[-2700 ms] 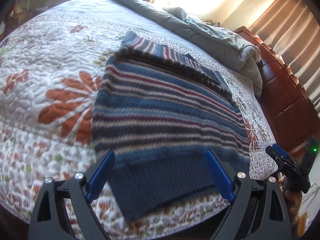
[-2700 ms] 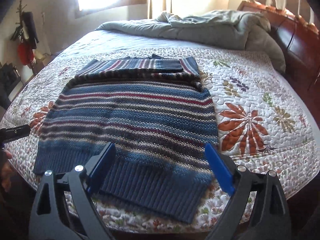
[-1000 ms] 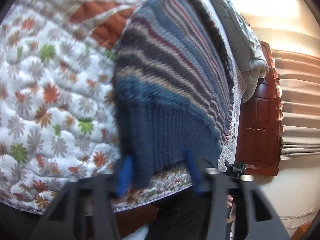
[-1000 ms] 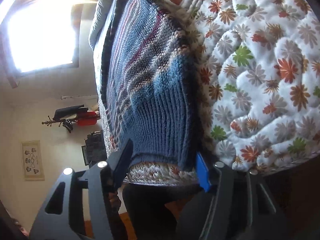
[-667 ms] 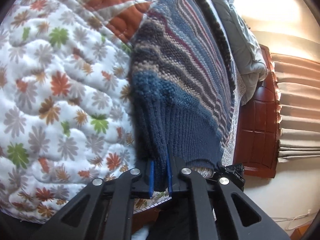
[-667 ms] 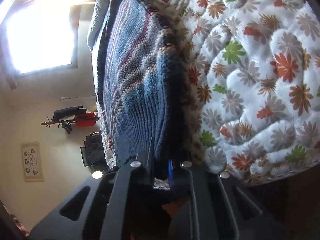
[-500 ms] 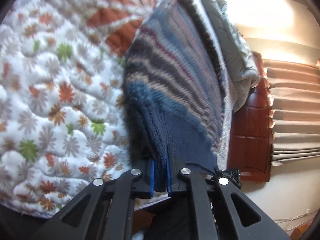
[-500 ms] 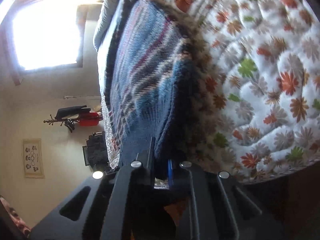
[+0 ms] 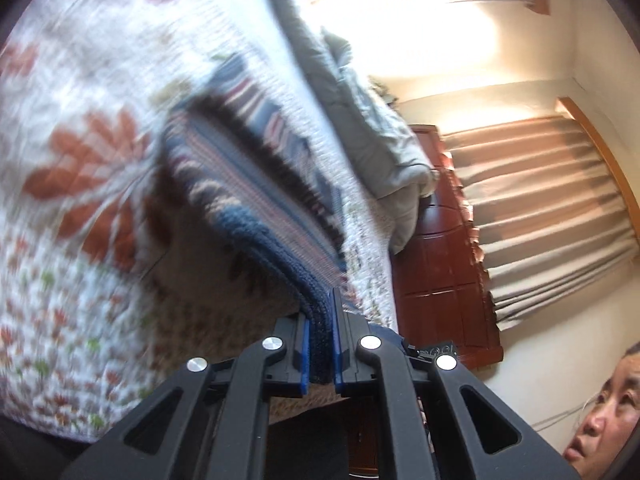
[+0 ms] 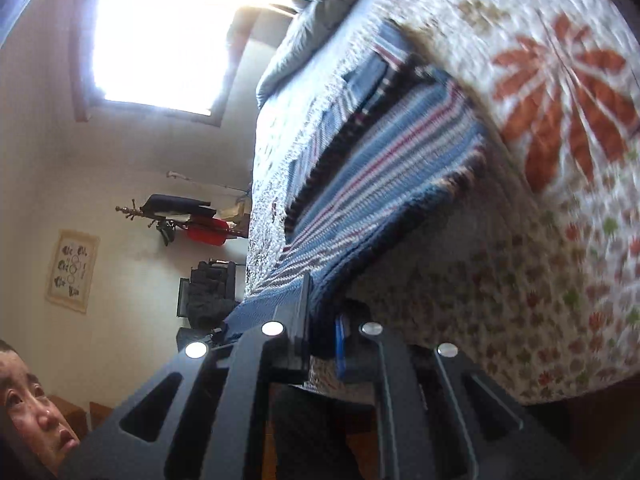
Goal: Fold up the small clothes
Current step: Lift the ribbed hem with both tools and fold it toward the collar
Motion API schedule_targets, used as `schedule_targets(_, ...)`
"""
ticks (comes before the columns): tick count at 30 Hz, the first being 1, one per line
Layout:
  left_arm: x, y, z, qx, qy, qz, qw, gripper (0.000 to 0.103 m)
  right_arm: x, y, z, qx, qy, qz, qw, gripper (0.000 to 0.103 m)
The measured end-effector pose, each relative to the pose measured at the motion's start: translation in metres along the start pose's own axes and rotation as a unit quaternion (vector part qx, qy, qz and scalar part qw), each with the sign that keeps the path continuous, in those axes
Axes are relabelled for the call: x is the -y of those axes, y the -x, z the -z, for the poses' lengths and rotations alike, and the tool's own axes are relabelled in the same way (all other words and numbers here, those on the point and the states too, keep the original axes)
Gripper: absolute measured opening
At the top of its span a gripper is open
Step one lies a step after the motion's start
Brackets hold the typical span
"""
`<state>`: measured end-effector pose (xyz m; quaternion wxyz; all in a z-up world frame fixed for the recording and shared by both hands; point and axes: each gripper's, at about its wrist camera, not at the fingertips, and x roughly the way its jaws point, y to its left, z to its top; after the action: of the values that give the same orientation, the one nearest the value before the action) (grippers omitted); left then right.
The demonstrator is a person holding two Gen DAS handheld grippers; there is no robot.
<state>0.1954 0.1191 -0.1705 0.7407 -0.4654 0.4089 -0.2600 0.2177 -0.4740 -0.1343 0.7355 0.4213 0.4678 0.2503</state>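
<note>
A blue striped knit sweater (image 9: 256,200) lies on a floral quilt (image 9: 72,80), with its ribbed hem end lifted off the bed. My left gripper (image 9: 321,344) is shut on the hem's left corner. My right gripper (image 10: 324,332) is shut on the hem's right corner; the sweater (image 10: 380,184) stretches away from it towards the folded sleeves at the far end. The hem hangs in the air above the quilt (image 10: 560,80). Both views are tilted sideways and blurred.
A grey duvet (image 9: 360,120) is bunched at the head of the bed by a dark wooden headboard (image 9: 440,260). Curtains (image 9: 540,208) hang beyond. A bright window (image 10: 160,40) and a coat stand (image 10: 188,216) are on the other side.
Both grippers closed on the hem corners and have lifted the hem up off the quilt, towards the far end. A shadow now shows under the raised sweater.
</note>
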Motion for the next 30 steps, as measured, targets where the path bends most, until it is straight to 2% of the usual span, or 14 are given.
schedule_targets(5,0.036,-0.009,-0.033,0.010,-0.045,0.002,0.9989,0.008,-0.028,-0.001,-0.034,0.009,0.038,0.008,0.999,0.008)
schedule_targets(13,0.061,-0.024,-0.080,0.026,-0.077,-0.004,0.9967,0.008,-0.056,-0.017,-0.086,0.022,0.089,0.027,0.995,0.008)
schedule_targets(22,0.052,-0.053,-0.146,0.039,-0.065,-0.019,0.9970,0.008,-0.073,-0.051,-0.148,0.029,0.114,0.039,0.992,0.008)
schedule_targets(30,0.024,-0.115,-0.209,0.015,-0.046,-0.061,0.9969,0.008,-0.044,-0.108,-0.214,0.009,0.088,0.086,0.992,0.008)
